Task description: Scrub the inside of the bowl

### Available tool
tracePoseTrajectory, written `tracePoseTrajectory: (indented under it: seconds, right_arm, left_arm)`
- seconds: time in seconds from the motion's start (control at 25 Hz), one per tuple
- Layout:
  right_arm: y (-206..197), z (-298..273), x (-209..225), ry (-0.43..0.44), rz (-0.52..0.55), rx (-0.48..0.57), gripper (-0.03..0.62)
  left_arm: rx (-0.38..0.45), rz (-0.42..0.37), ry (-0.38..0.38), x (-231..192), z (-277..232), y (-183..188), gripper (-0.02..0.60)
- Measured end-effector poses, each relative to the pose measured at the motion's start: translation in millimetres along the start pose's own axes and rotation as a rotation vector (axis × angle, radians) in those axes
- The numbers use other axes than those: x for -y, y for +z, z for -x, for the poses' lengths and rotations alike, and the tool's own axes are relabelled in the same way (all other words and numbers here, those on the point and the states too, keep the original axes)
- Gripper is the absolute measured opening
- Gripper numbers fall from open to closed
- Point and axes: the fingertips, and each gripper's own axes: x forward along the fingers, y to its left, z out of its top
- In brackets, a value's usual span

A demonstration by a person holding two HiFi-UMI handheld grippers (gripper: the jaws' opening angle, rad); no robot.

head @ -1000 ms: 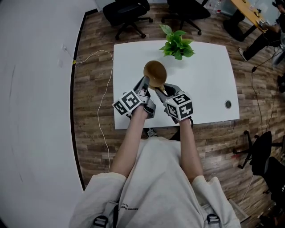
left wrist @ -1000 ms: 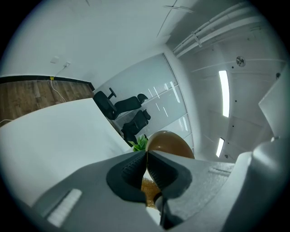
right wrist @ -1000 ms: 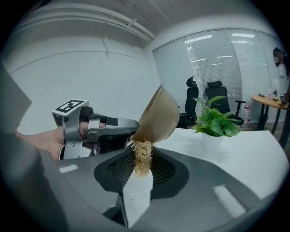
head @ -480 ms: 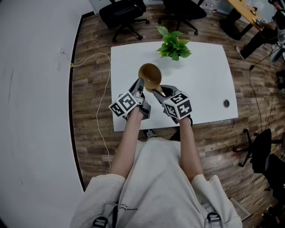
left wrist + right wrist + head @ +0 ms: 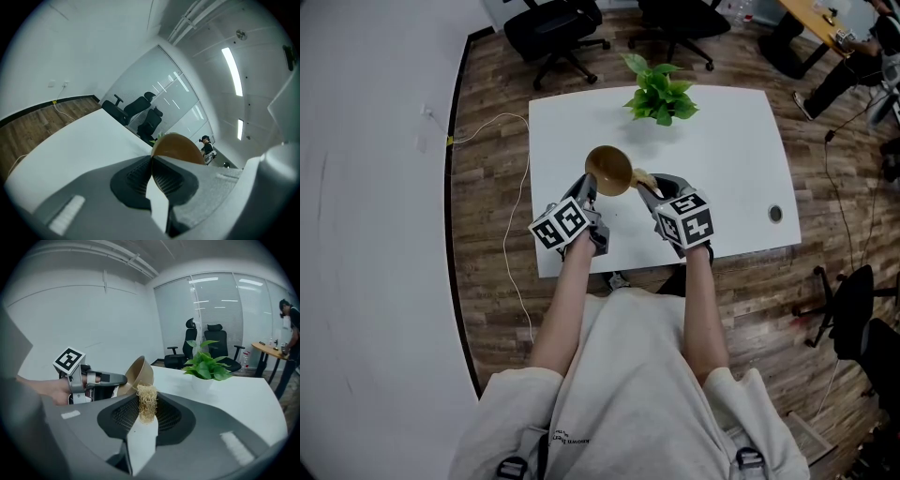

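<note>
Bowl rim between left claw jaws

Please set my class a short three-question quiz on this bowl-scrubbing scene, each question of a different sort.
1. True or false: the left gripper is shut on the bowl.
2. What does the right gripper hold? A) a fibrous scrubber B) a spoon C) nothing
3. Fill in: beyond the bowl, a potted ___ stands on the table.

Key: 1 true; 2 A; 3 plant.
</note>
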Motion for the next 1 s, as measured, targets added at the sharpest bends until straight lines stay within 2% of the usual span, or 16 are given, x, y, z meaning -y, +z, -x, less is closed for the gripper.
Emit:
tracePoseTrajectory:
  seconds: [0.36, 0.64, 0.76, 1.0]
  right_arm:
    - [-16.9, 10.2, 21.1, -0.075, -0.050, -0.001, 0.116]
    - [-36.0, 18.5, 38.7, -0.131, -0.055, -0.027, 0.117]
    - [-55.0, 25.0, 47.3, -0.143, -0.090, -0.038, 0.117]
    - [-83.6, 42.3, 84.7, -0.163, -0.164, -0.041, 0.117]
  left_arm:
    - [-0.085, -0.105, 0.052, -7.1, 1.8, -29.2, 0.012]
    - [-0.215, -0.125, 0.059, -4.6, -6.1, -83.5, 0.012]
    - [-0.280, -0.113, 0.063, -1.6, -7.7, -116.8, 0.012]
    - [-0.387, -0.150, 0.067, 16.3, -25.1, -164.2, 0.012]
